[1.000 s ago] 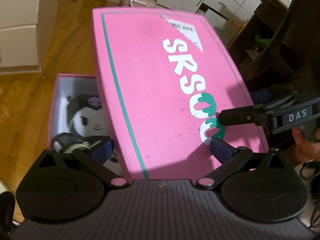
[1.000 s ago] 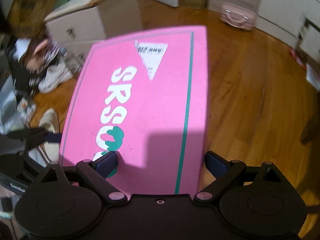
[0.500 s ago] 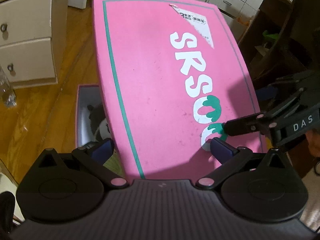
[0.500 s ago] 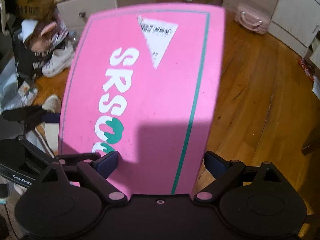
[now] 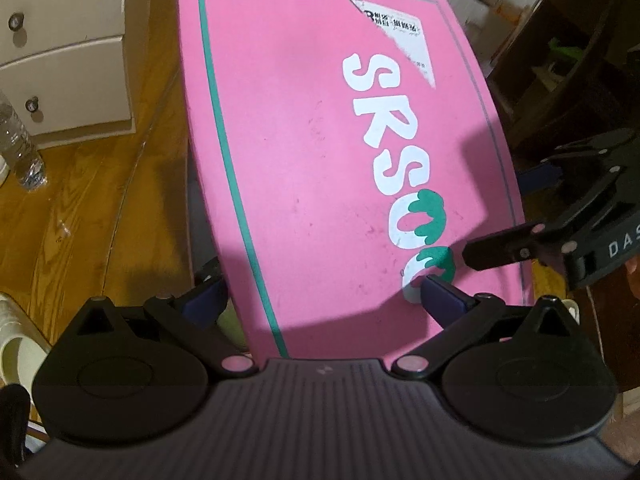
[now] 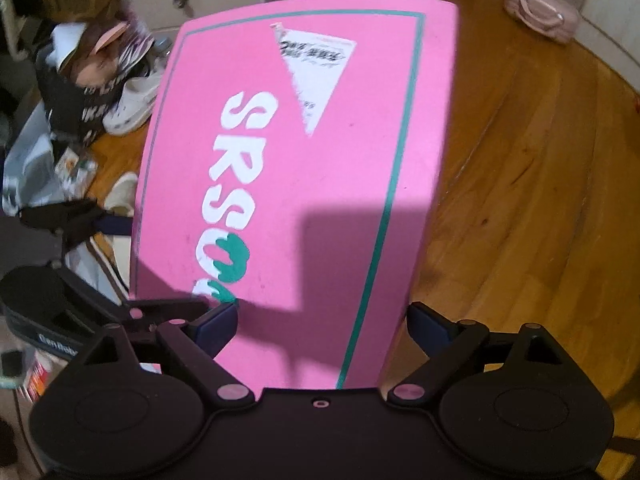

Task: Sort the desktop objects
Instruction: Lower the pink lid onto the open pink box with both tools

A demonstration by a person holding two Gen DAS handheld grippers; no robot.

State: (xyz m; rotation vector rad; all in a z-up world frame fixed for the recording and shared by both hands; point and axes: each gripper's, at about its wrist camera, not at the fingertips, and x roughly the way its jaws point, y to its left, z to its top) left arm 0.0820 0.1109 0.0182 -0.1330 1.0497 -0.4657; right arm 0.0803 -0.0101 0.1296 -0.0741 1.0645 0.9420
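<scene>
A pink box lid (image 5: 320, 140) with white "SRSOO" lettering, a teal border line and a torn white label fills both views. My left gripper (image 5: 324, 300) is shut on its near end: the right fingertip (image 5: 444, 298) rests on the top face by the teal letters, and the left one sits at the lid's left edge. My right gripper (image 6: 322, 322) holds the same end of the lid (image 6: 320, 180), one pad on the face and one just past the right edge. Each gripper's fingers show at the side of the other's view. The lid hides whatever lies under it.
A white drawer cabinet (image 5: 60, 48) and a plastic water bottle (image 5: 20, 148) stand on the wooden floor at the left. Dark furniture (image 5: 560, 80) is at the right. White shoes (image 6: 128, 108), bags and a pink handbag (image 6: 540, 12) lie around on the floor.
The lid, still held by both grippers, has moved left over the open pink box. The black-and-white plush toy seen inside it a second ago is now covered.
</scene>
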